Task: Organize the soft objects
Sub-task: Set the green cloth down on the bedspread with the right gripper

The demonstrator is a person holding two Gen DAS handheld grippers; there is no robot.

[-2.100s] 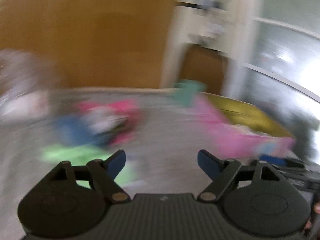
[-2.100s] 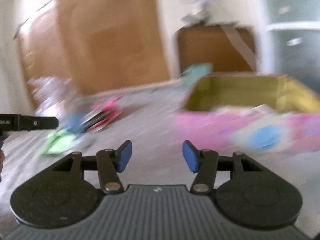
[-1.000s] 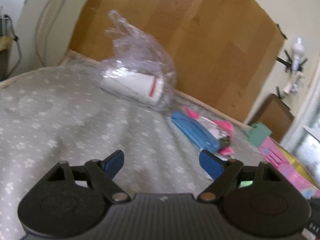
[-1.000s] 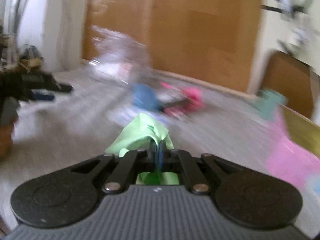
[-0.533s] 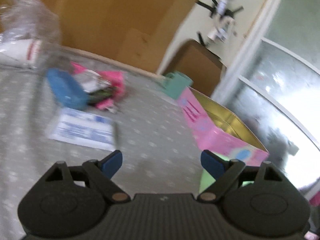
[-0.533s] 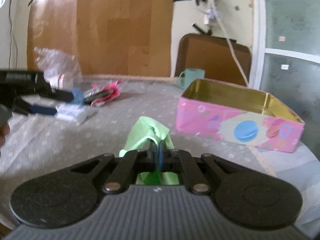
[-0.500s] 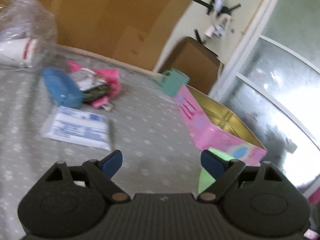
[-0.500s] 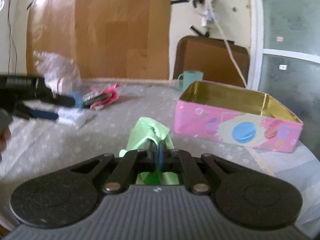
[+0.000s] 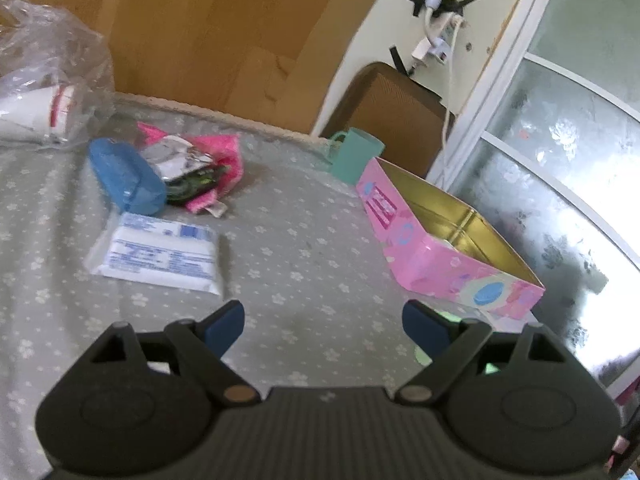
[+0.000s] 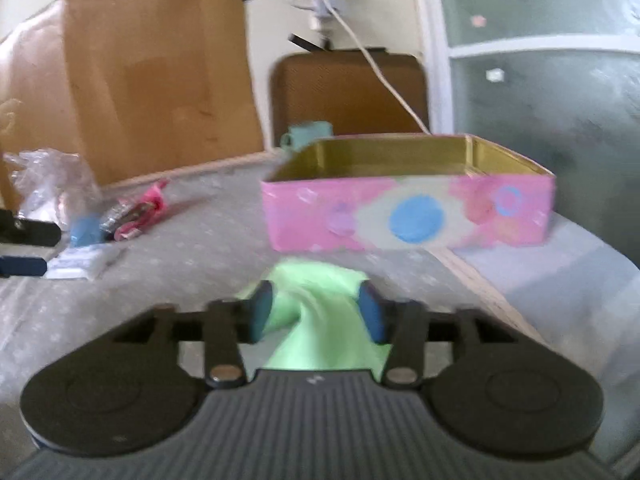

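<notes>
A light green cloth (image 10: 320, 280) lies bunched on the grey flowered tablecloth, just in front of an open pink tin box (image 10: 412, 216) with a gold inside. My right gripper (image 10: 316, 309) straddles the cloth. Its jaws are opening, and the blue pads stand apart with the cloth loose between them. My left gripper (image 9: 322, 320) hovers open and empty over the tablecloth, left of the same pink tin box (image 9: 440, 264). A white tissue pack (image 9: 160, 254) and a pink cloth (image 9: 224, 156) with foil packets lie further off to its left.
A blue case (image 9: 124, 178) lies by the pink cloth. A teal cup (image 9: 356, 154) stands behind the tin. A clear plastic bag (image 9: 44, 92) holding paper cups is at the far left. The table's right edge (image 10: 472, 276) runs close beside the green cloth.
My right gripper's jaws have parted off the green cloth, which now sags between them, and the gripper has come closer to the pink tin. The left gripper has barely shifted.
</notes>
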